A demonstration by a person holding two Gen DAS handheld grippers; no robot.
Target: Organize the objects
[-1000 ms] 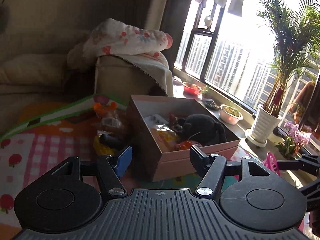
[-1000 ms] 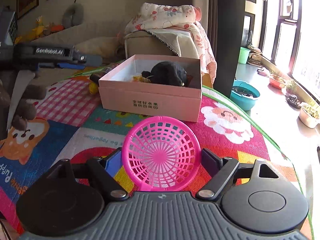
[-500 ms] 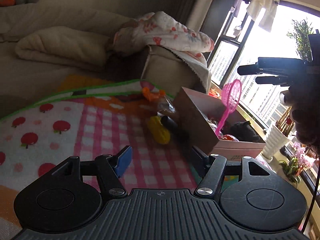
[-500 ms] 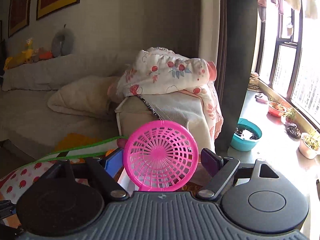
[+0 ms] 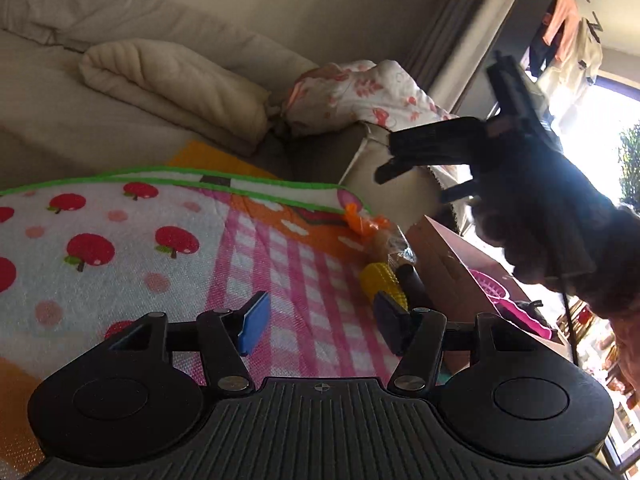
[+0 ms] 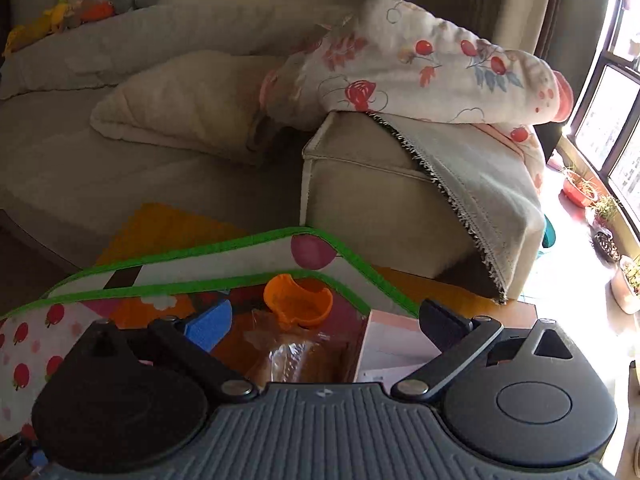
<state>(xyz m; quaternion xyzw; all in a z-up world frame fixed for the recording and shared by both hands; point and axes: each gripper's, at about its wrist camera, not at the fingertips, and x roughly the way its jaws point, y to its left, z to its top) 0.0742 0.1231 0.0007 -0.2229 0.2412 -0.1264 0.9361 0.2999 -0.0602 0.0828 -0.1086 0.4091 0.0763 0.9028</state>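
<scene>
We see the pink basket (image 5: 494, 286) lying inside the pink box (image 5: 448, 268), at three o'clock of the yellow corn toy (image 5: 382, 282) on the play mat (image 5: 120, 240). Our right tongs (image 6: 326, 320) are opening wide, empty; our left tongs (image 5: 318, 326) are closing on nothing.

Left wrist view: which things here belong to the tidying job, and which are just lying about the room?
Job:
- cardboard box
- pink basket in the box
- yellow corn toy on the play mat
- orange toy
- clear wrapped packet

Lying about:
- sofa
- folded cream blanket
- floral quilt
- hanging clothes
</scene>
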